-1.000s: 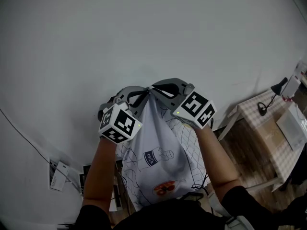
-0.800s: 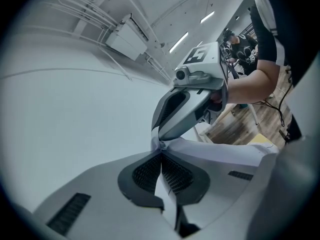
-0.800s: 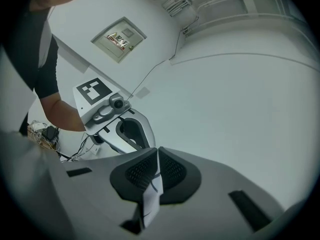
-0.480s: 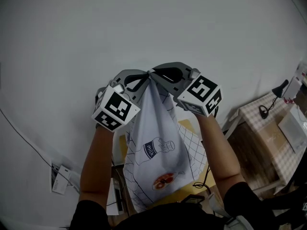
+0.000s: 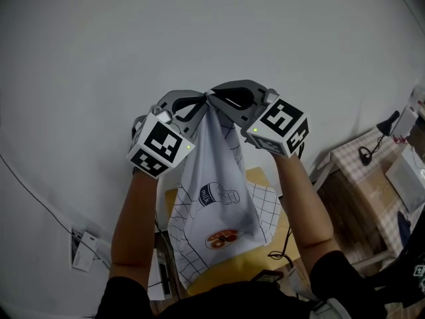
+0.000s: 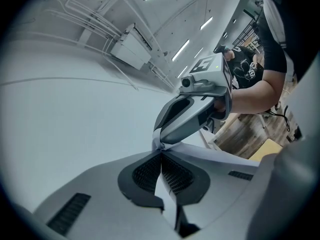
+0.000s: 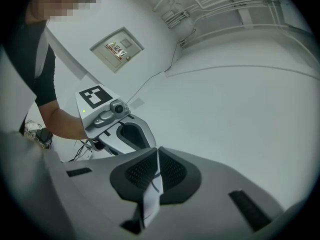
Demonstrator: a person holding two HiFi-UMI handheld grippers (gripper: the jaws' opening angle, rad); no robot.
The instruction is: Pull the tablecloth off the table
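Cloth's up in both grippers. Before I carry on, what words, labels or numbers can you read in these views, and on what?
"milk": on the bottle drawn on the tablecloth, head view.
Paper tags low on the wall, head view: print too small to read.
Wall panel, right gripper view: its label is too blurred to read.
No other text can be read.

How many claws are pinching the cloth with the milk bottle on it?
2. The left claw and the right claw each pinch the tablecloth at its top, side by side, and it hangs down below them.
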